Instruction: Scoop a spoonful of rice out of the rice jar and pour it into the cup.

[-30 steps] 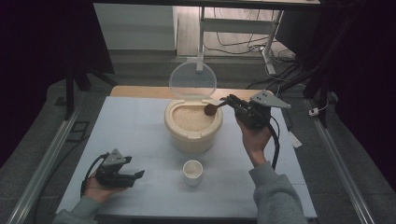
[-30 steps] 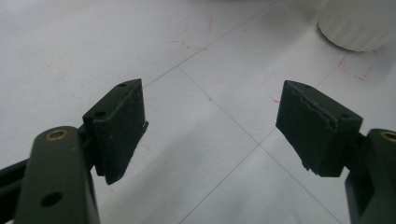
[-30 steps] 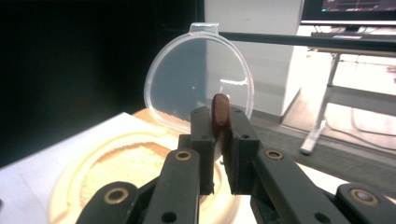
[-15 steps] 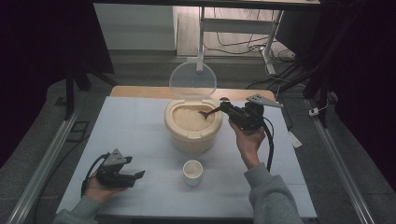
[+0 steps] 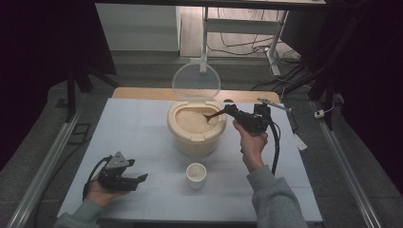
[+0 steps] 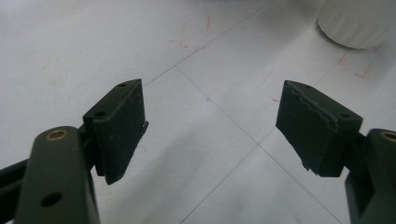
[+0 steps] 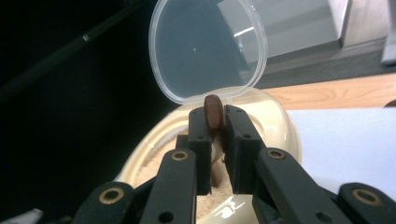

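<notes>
Two black jaws of the right gripper (image 7: 215, 140) clamp a brown wooden spoon (image 7: 213, 112), its rounded handle end poking up between the pads. Ahead of them in the right gripper view stands a clear, oval hinged lid (image 7: 208, 49); the high view adds that the spoon's bowl dips into pale rice (image 5: 192, 120) inside the round cream container (image 5: 196, 135). A small white cup (image 5: 196, 173) sits well behind that gripper. Resting apart, the left gripper (image 5: 139, 179) has its jaws spread wide over smooth white tabletop (image 6: 205, 107) with nothing between them.
</notes>
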